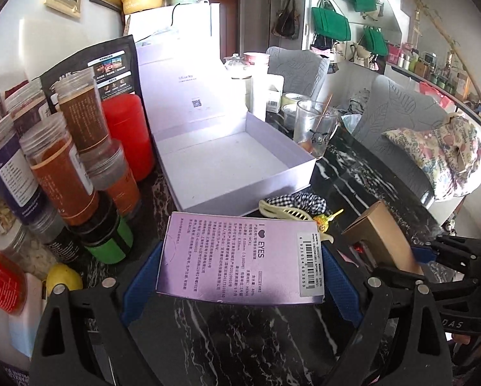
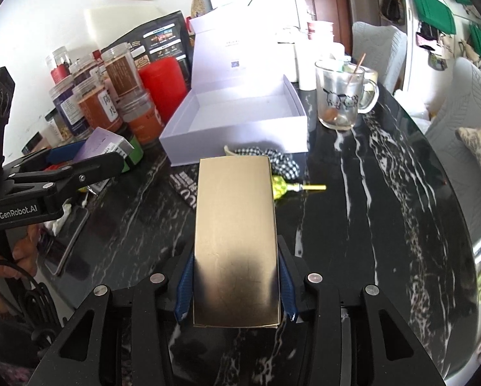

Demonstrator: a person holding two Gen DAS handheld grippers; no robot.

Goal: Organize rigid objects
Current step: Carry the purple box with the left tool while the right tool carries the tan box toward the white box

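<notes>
Lilac cardboard, a flat printed carton (image 1: 240,257) with a barcode sticker, sits crosswise between the blue-padded fingers (image 1: 144,276) of the left gripper (image 1: 240,276), which are clamped on its two short ends. It hangs above the black white-veined marble bench (image 1: 363,173), just short of the open white lidded gift box (image 1: 234,164). The right gripper (image 2: 235,286) has its fingers (image 2: 185,284) pressed on the long sides of a plain tan kraft carton (image 2: 235,241), gripped only near its rear end, so most of its length sticks out forward toward the same box.

That long overhang is my main worry: a quick tilt could let the tan carton pivot or slide out of the pads. The lilac carton is held across its full span, so the wide fingers may catch the box's front wall on the way in.

Both loads seem bound for one box, and the grippers are close together, so they could knock each other. Crowded plastic spice jars (image 1: 63,173) stand just left of the box, and a glass mug (image 2: 343,96) holding a stick stands just right of it; a wide swing could topple either.
</notes>
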